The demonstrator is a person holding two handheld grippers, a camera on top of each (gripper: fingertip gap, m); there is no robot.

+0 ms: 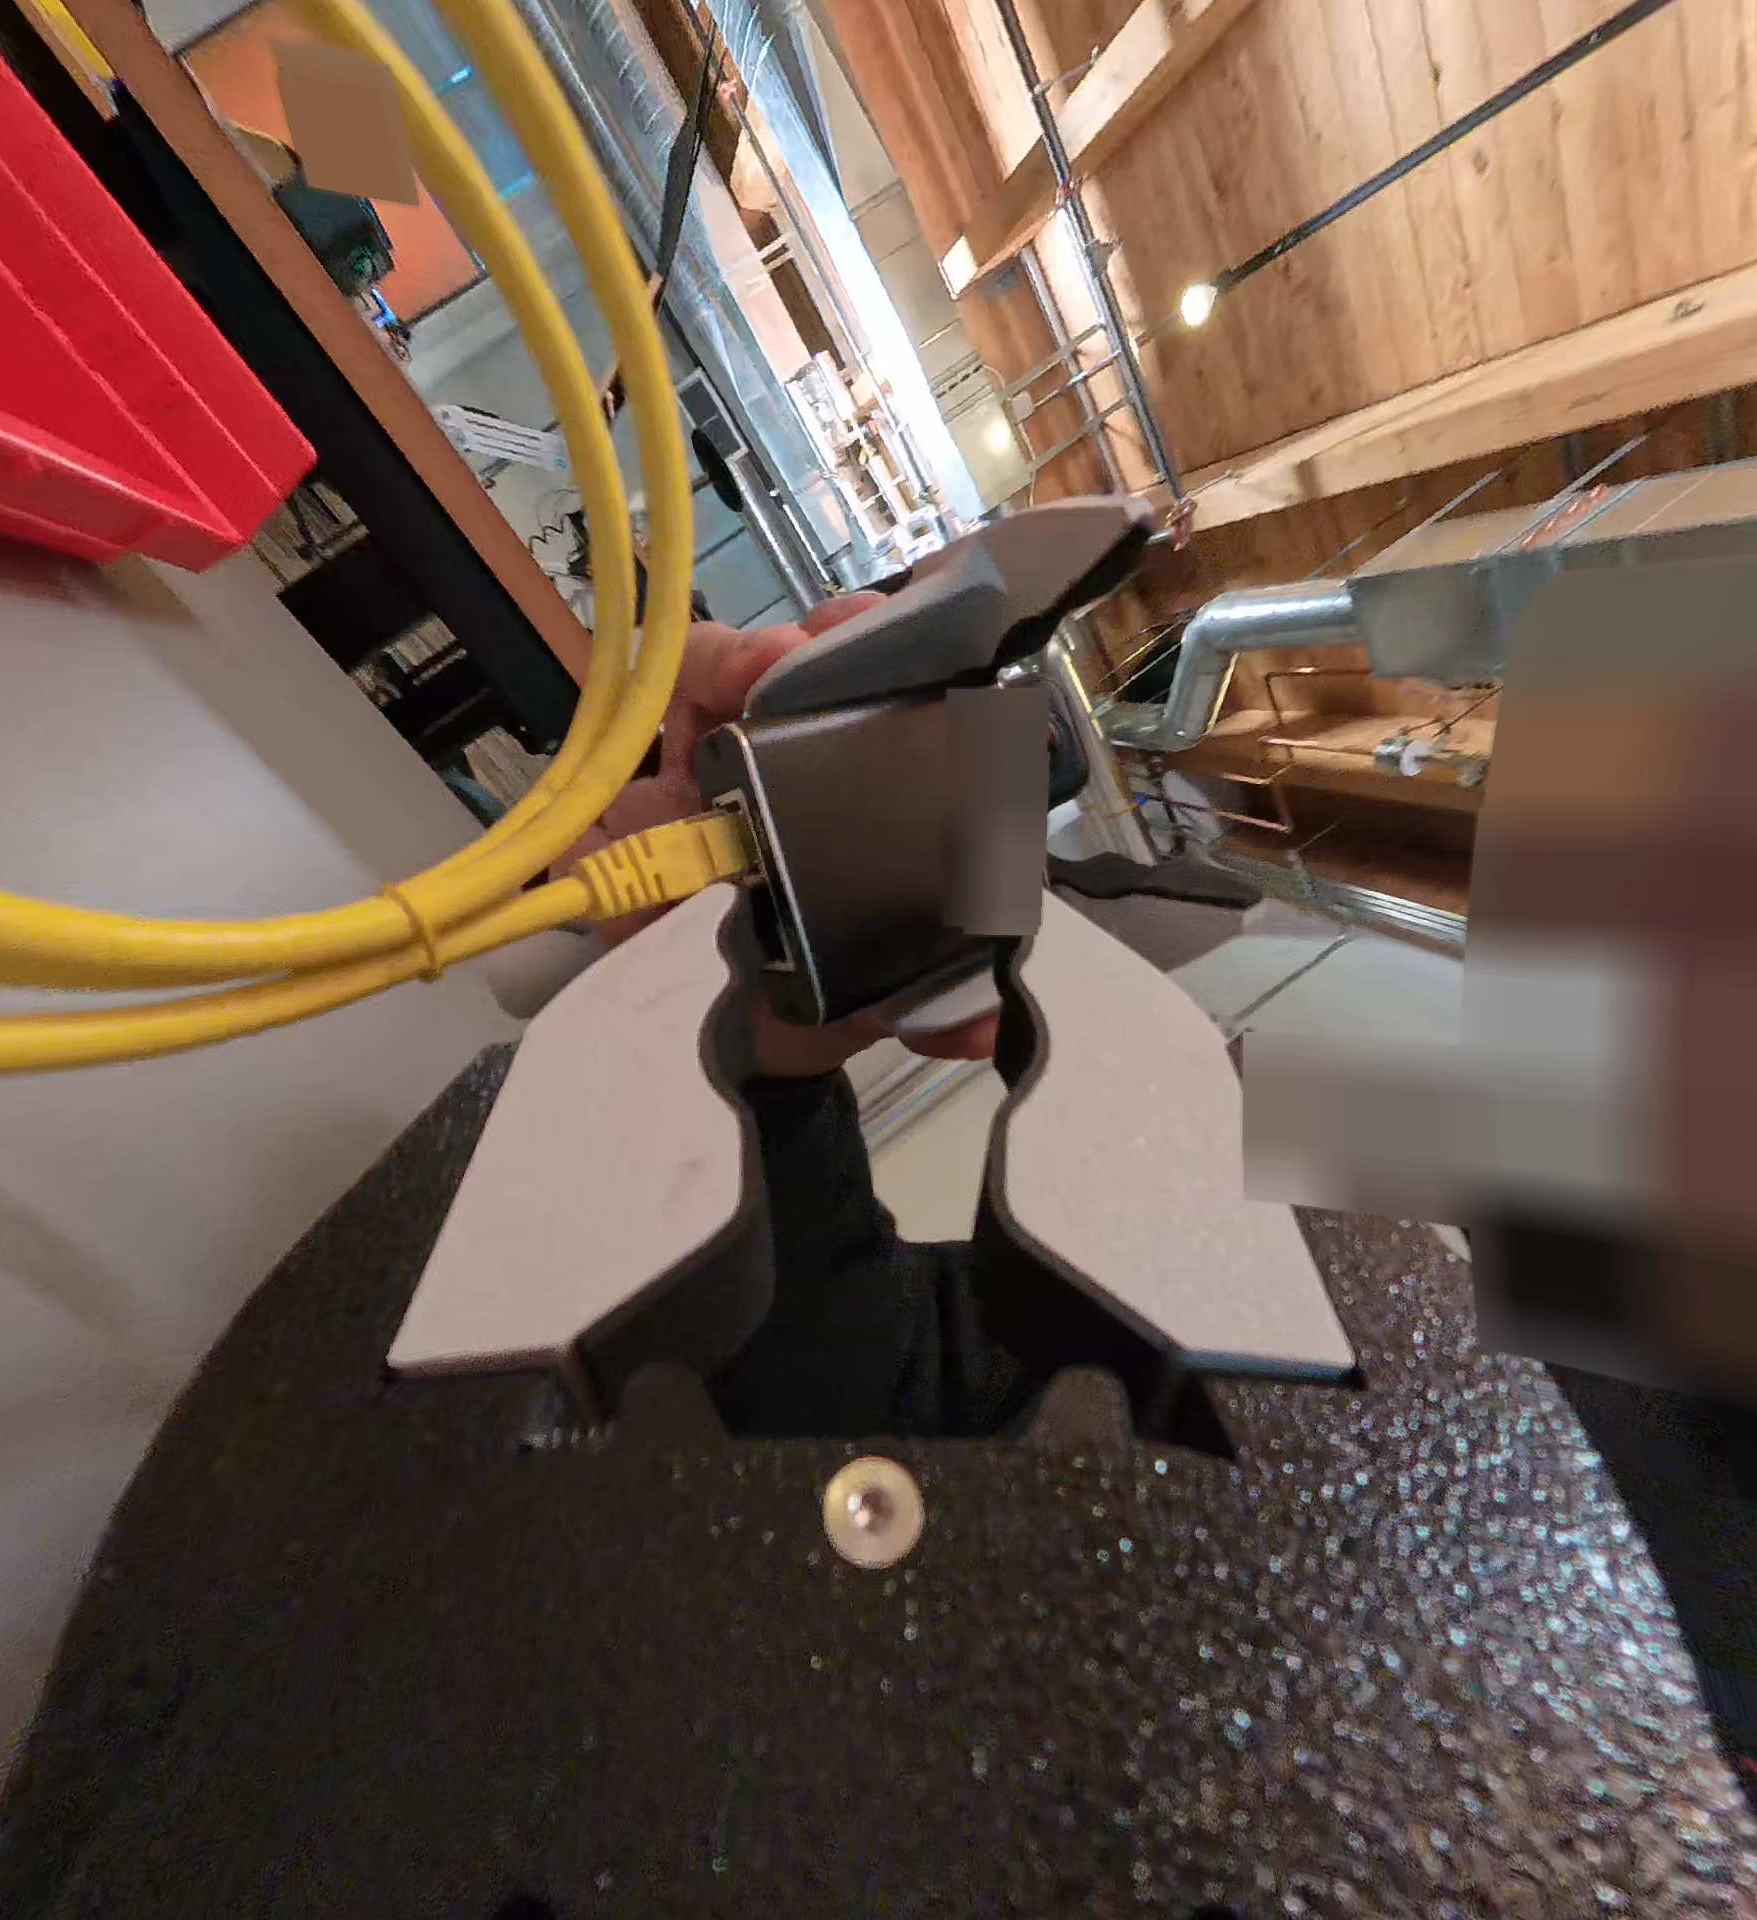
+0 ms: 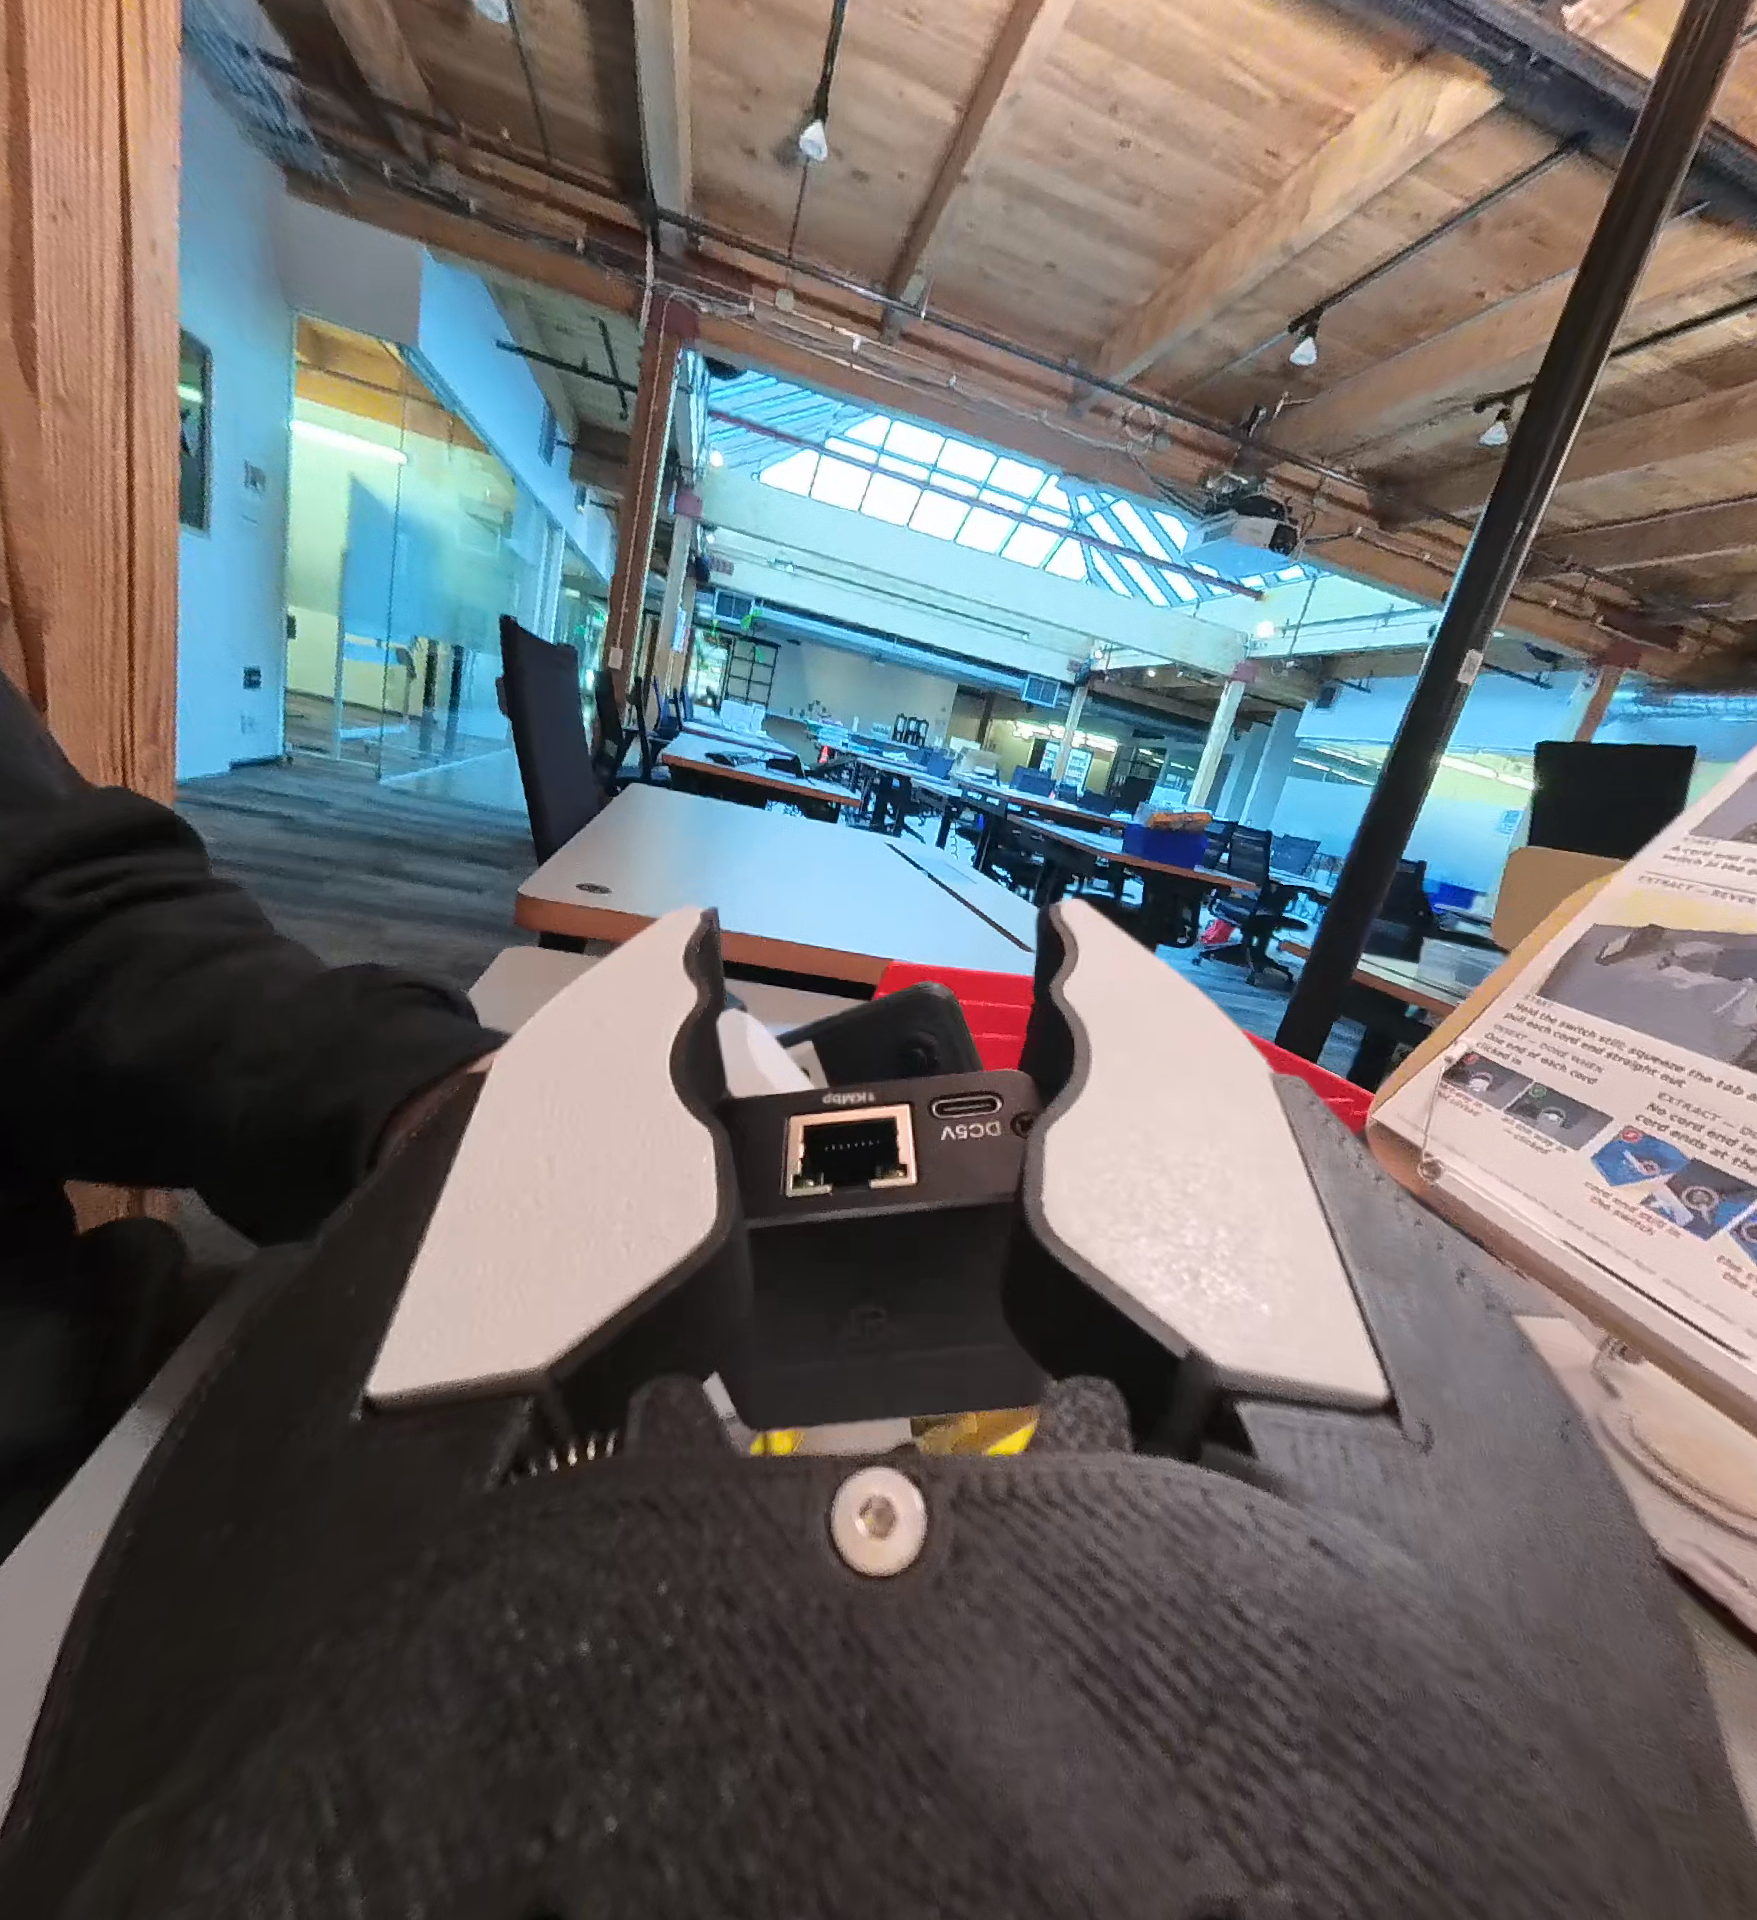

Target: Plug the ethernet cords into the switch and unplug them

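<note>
The right gripper (image 2: pixel 879 1081) clamps the black switch (image 2: pixel 879 1153) between its fingers, an empty port facing the camera. In the left wrist view the switch (image 1: pixel 853 852) sits at 12 o'clock of the left gripper (image 1: pixel 869 997), whose jaws stand apart, gripping nothing. A yellow cord (image 1: pixel 645 862) is plugged in from 9 o'clock.
</note>
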